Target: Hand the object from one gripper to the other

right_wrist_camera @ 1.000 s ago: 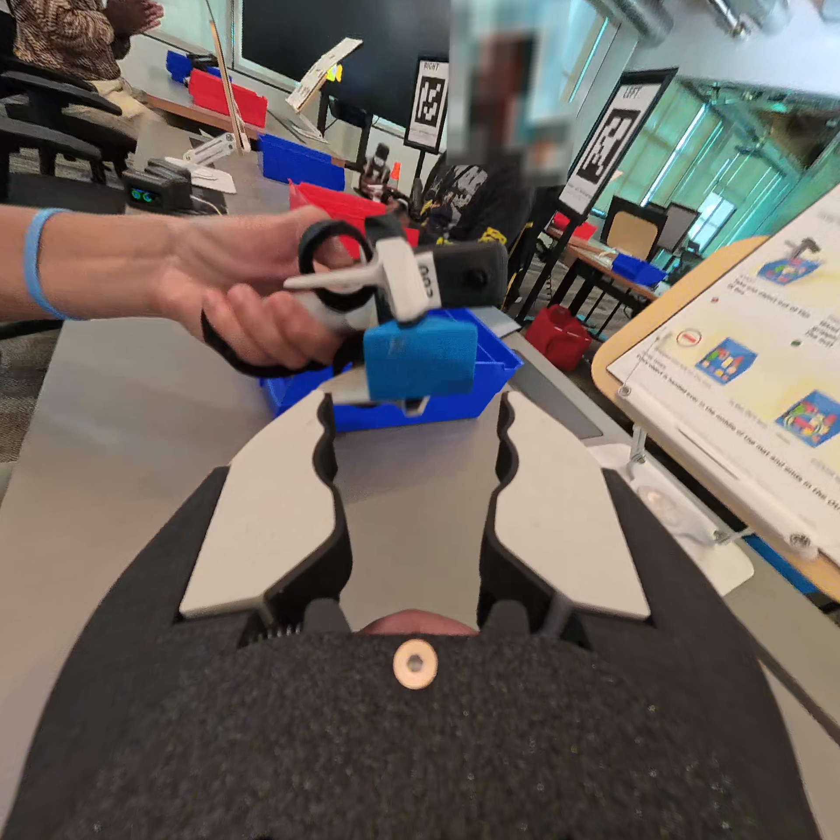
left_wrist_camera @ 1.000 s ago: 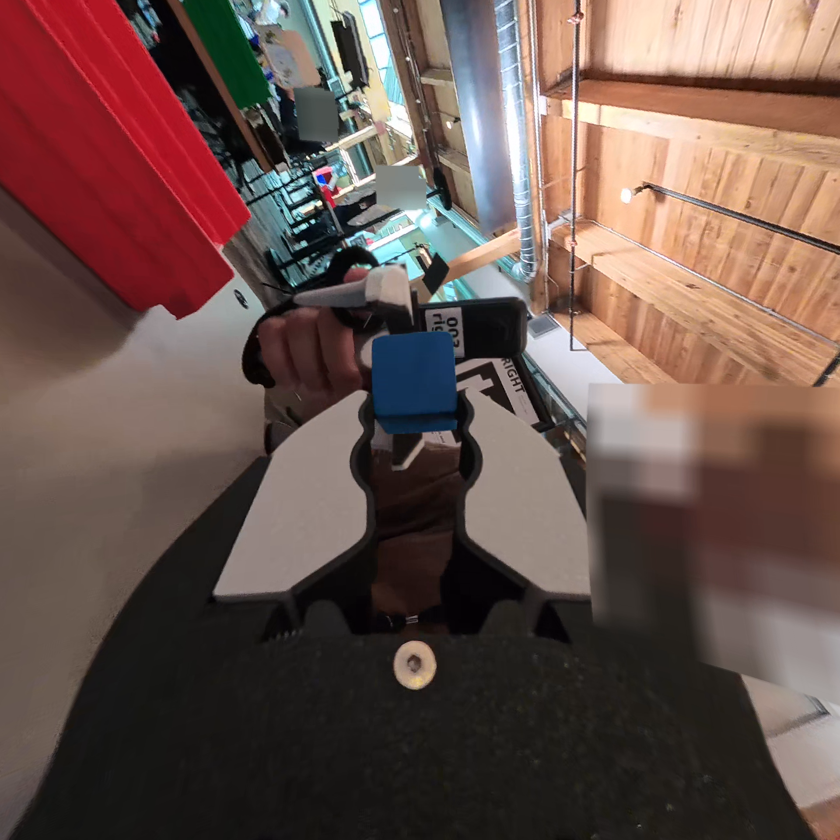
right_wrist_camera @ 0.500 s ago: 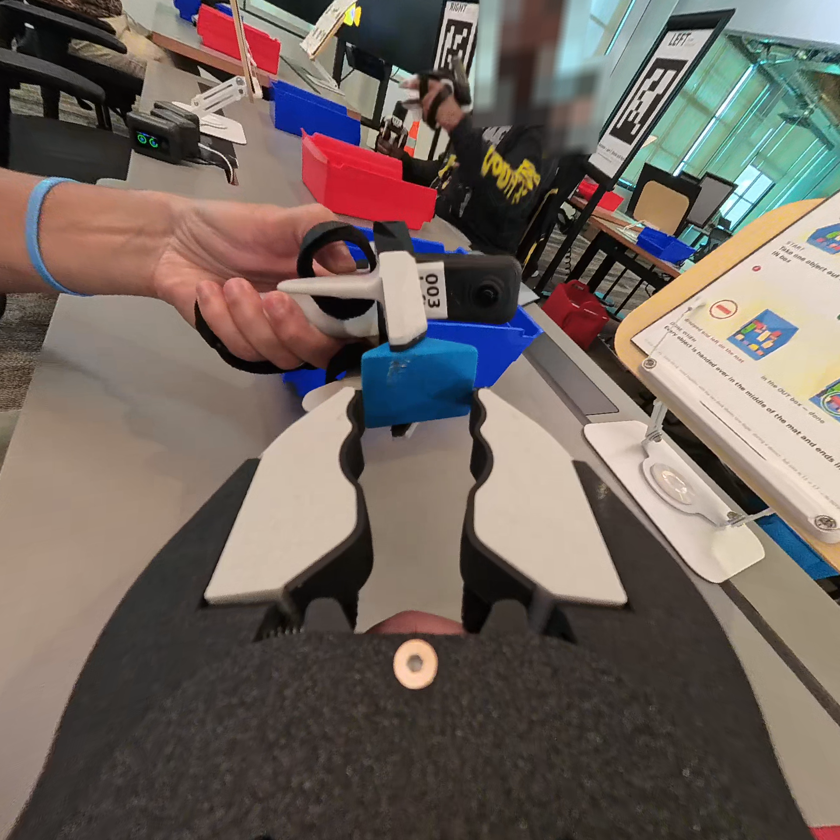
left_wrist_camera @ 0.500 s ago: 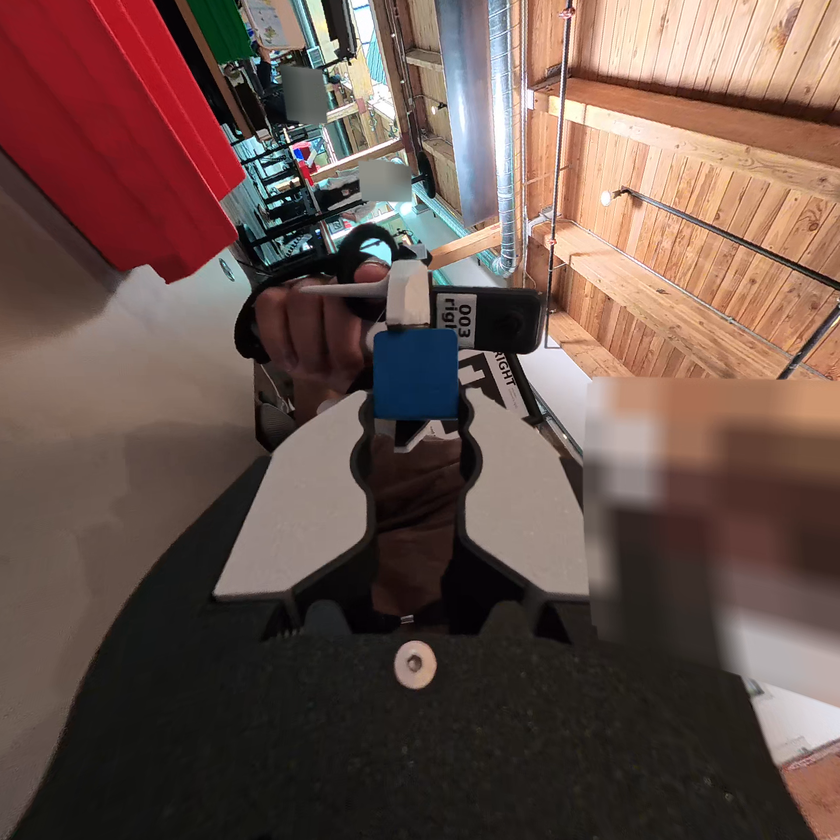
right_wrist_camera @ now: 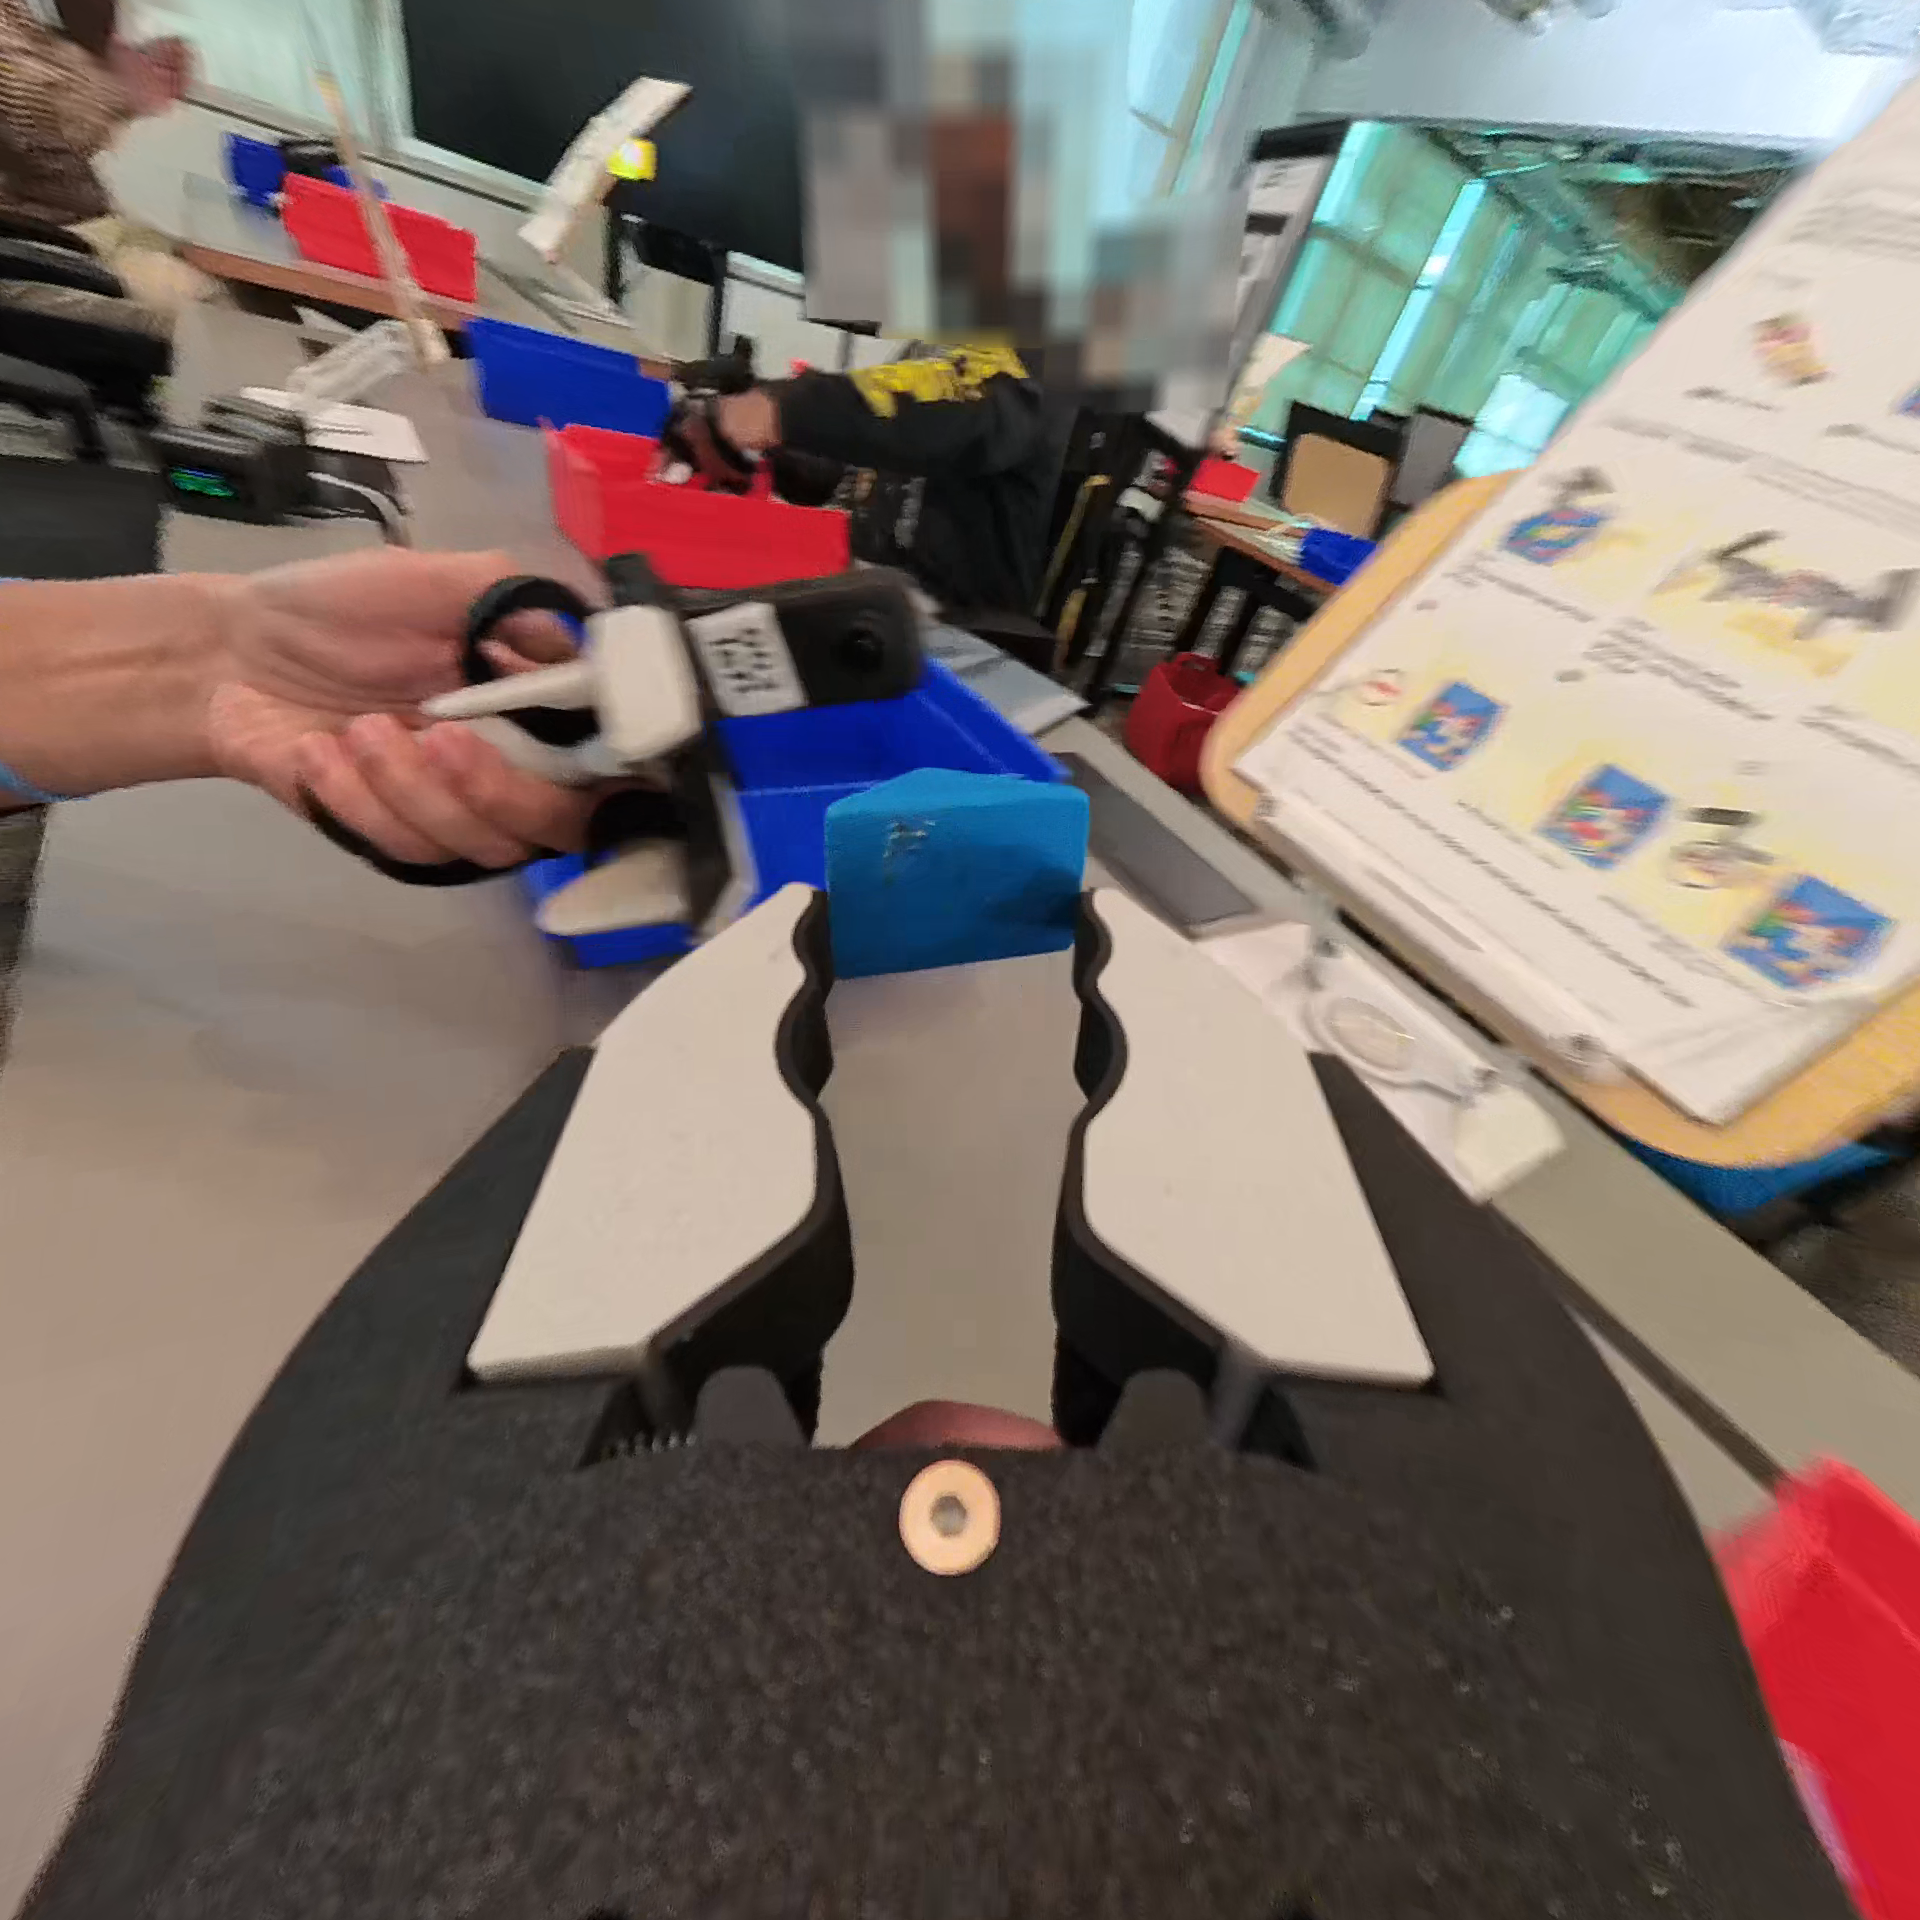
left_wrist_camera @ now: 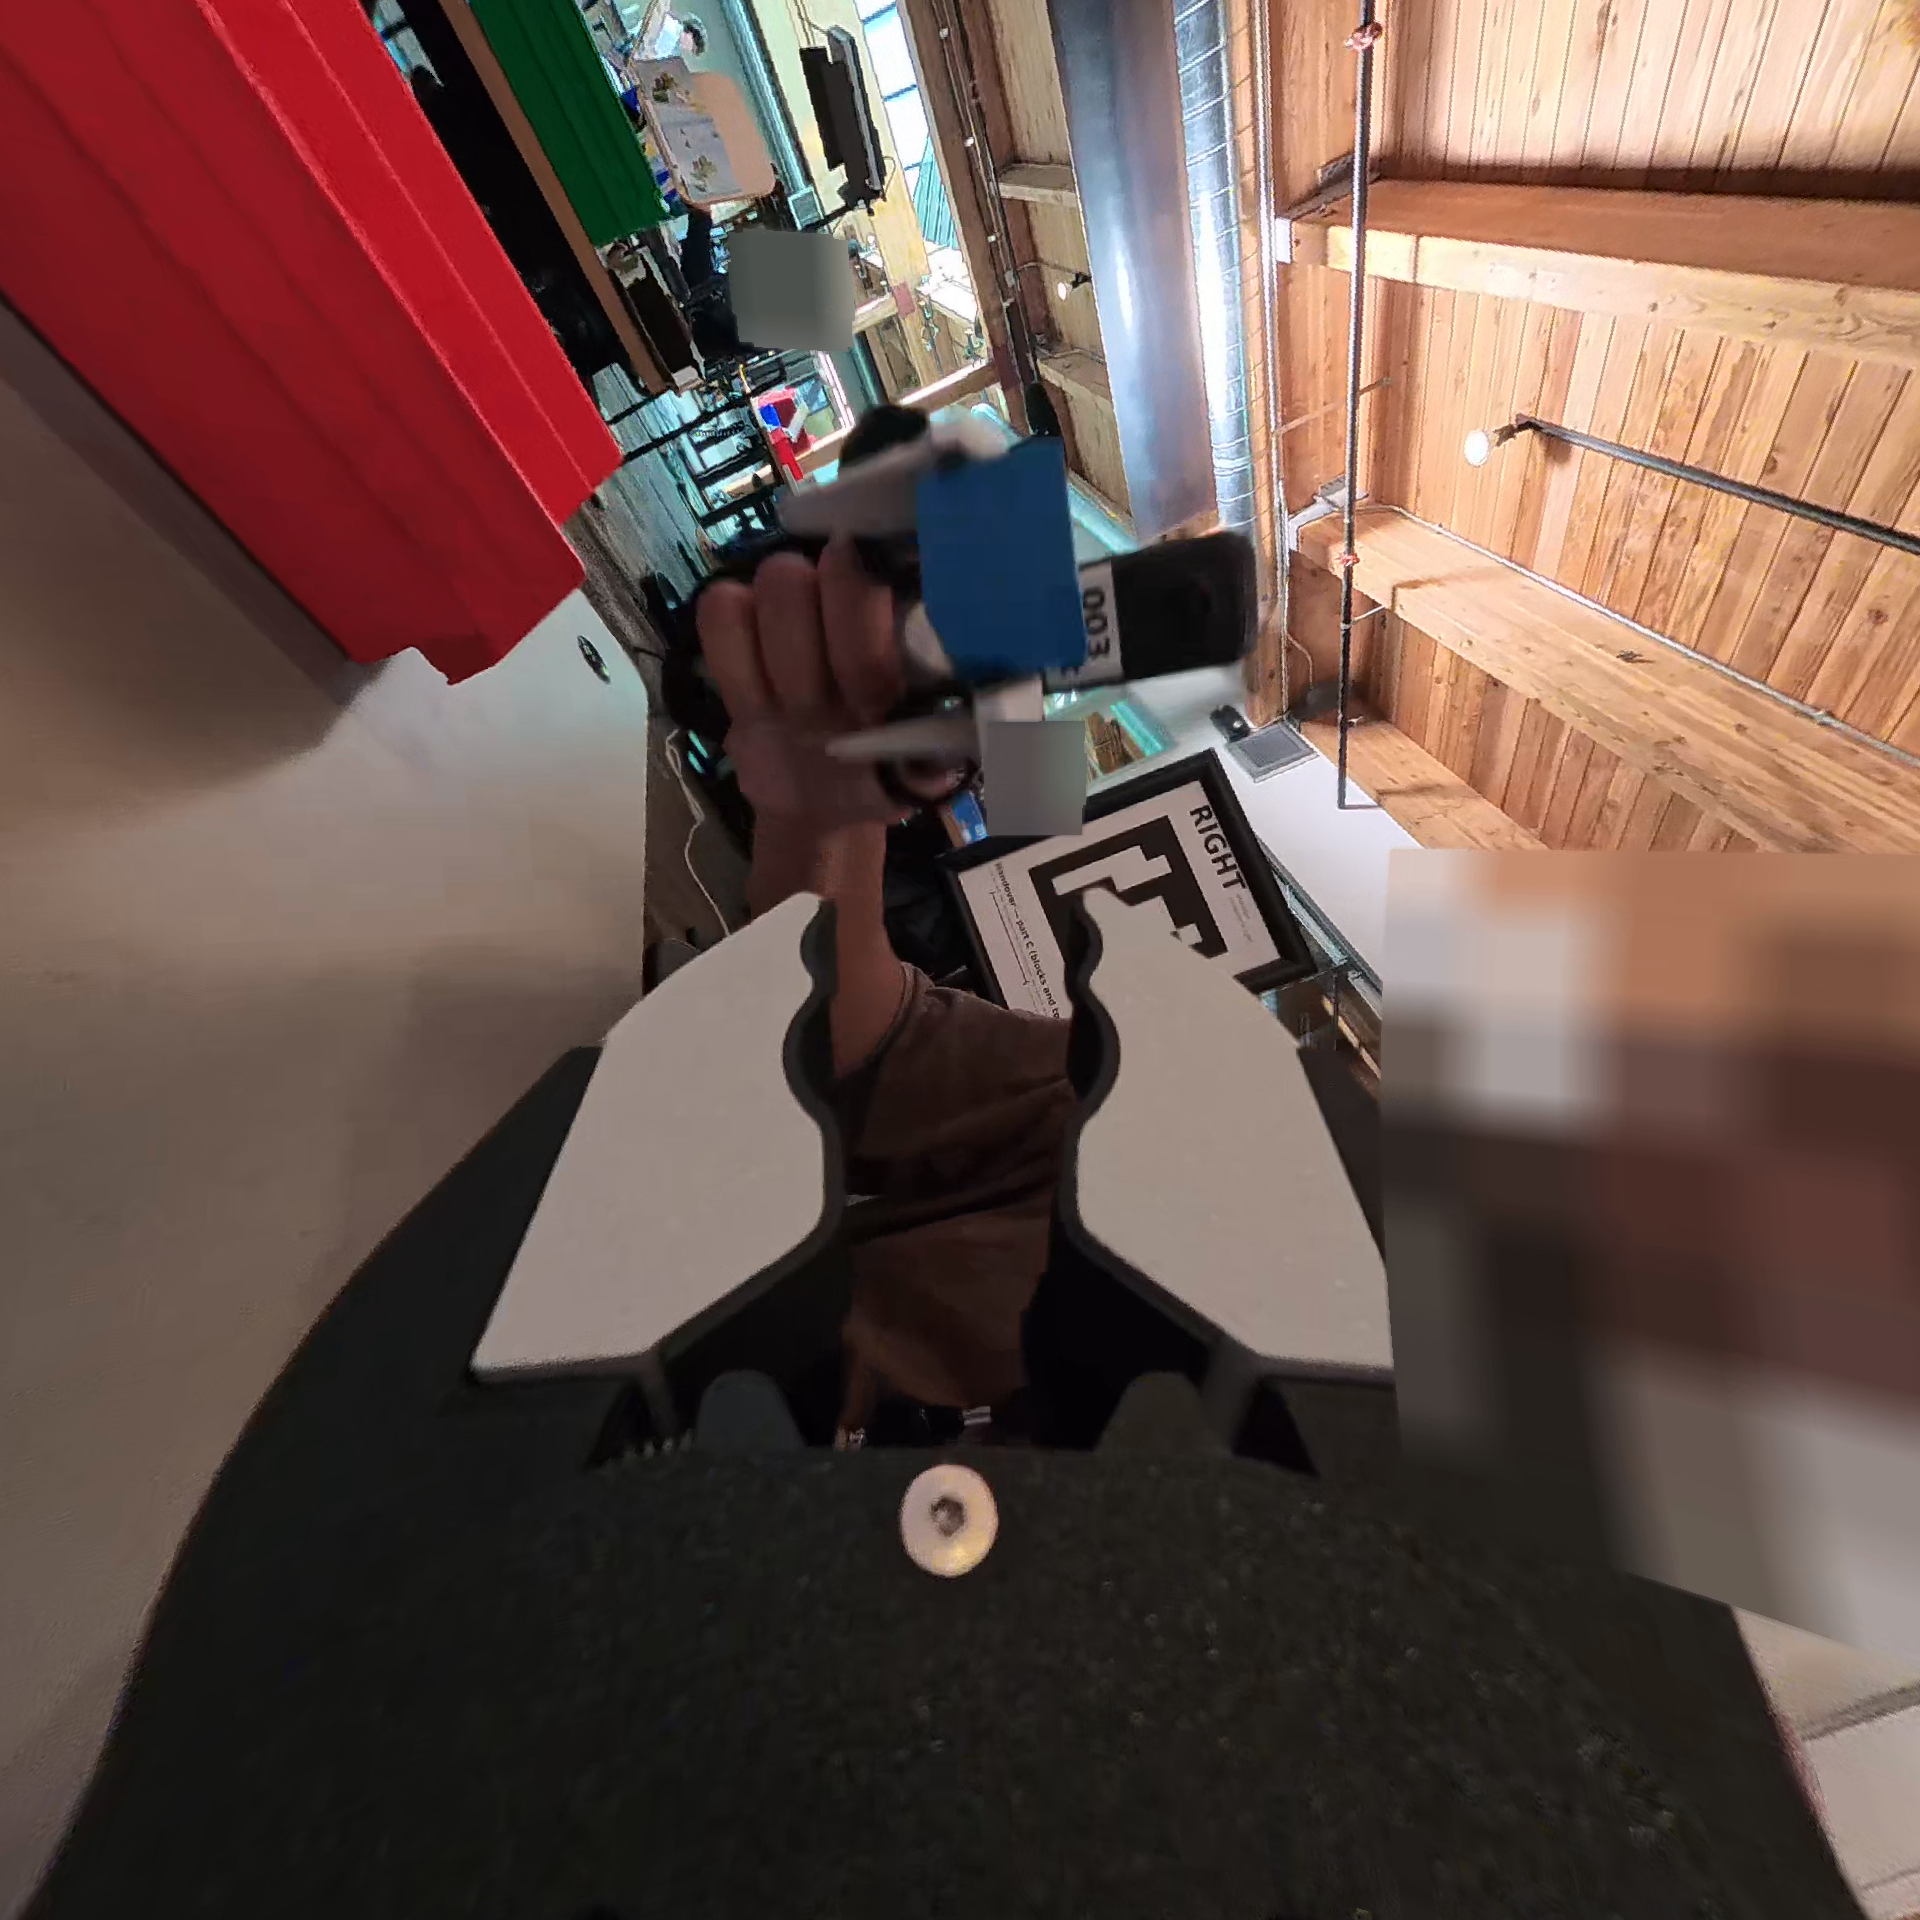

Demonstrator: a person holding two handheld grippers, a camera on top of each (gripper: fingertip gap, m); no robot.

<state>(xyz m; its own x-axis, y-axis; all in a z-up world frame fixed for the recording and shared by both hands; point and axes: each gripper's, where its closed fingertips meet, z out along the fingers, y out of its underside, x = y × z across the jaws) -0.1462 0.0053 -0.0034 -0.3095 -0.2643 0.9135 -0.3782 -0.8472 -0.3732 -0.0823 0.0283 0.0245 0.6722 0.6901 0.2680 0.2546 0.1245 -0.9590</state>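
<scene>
A blue foam block (right_wrist_camera: 951, 873) sits between the fingertips of my right gripper (right_wrist_camera: 951, 914), which is shut on it and holds it above the grey table (right_wrist_camera: 208, 1039). My left gripper (right_wrist_camera: 665, 873) is to the left of the block in a person's hand, apart from it. In the left wrist view my left gripper (left_wrist_camera: 951, 935) has its jaws apart with nothing between them. The blue block (left_wrist_camera: 992, 566) shows farther off there, held in the right gripper (left_wrist_camera: 977, 623).
A blue bin (right_wrist_camera: 862, 748) stands on the table just behind the block, with a red bin (right_wrist_camera: 686, 520) farther back. An instruction board (right_wrist_camera: 1610, 727) stands at the right. Another red bin (right_wrist_camera: 1849, 1662) is at the lower right. A person sits at the far table.
The block was in my left gripper; my right gripper closed on it. Now the left has let go and the two grippers have drawn apart, the block staying with the right.
</scene>
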